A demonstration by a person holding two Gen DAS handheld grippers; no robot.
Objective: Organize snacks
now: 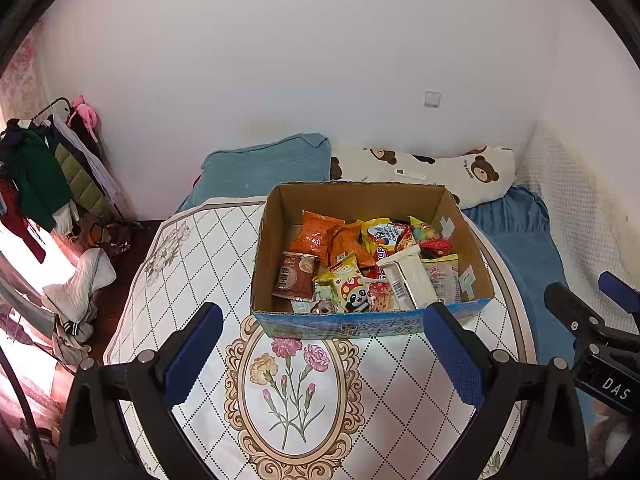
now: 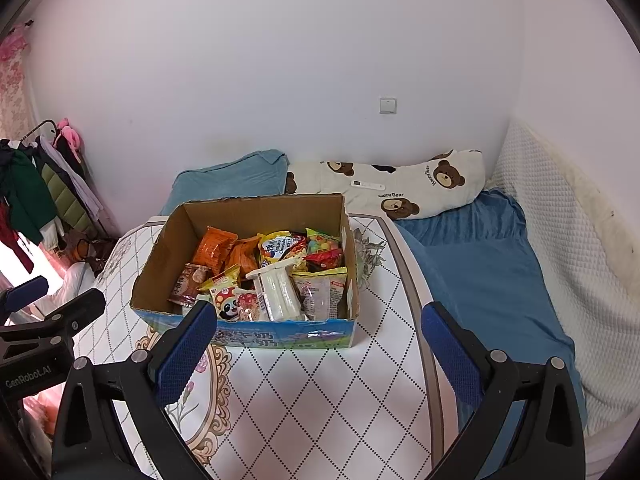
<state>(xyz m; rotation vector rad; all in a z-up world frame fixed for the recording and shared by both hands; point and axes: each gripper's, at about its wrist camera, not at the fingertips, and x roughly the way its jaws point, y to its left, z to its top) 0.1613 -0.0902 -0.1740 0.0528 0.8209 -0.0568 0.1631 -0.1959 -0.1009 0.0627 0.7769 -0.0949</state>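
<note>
Snacks fill an open cardboard box that stands on our round table, toward its far side. We hold both grippers above the near part of the table, short of the box and touching nothing.

Left gripper: jaws spread wide, nothing between them but the floral tablecloth. Its blue pads frame the box's printed blue front wall; the right-hand finger overlaps the box's near right corner in the left wrist view.

Right gripper: jaws also spread wide and holding nothing. In the right wrist view the box sits ahead and slightly to the left, with the left-hand finger overlapping its near left corner.

Inside the box we note:
- orange packets at the back left
- a brown biscuit packet at the front left, leaning on the wall
- a panda-print packet at the front centre
- a long white packet lying across the pile, right of centre
- a clear packet against the right wall
- a bag of coloured sweets at the back right

Beyond the table lies a bed with a blue sheet, a blue pillow and a bear-print pillow. A clothes rack stands far left
</note>
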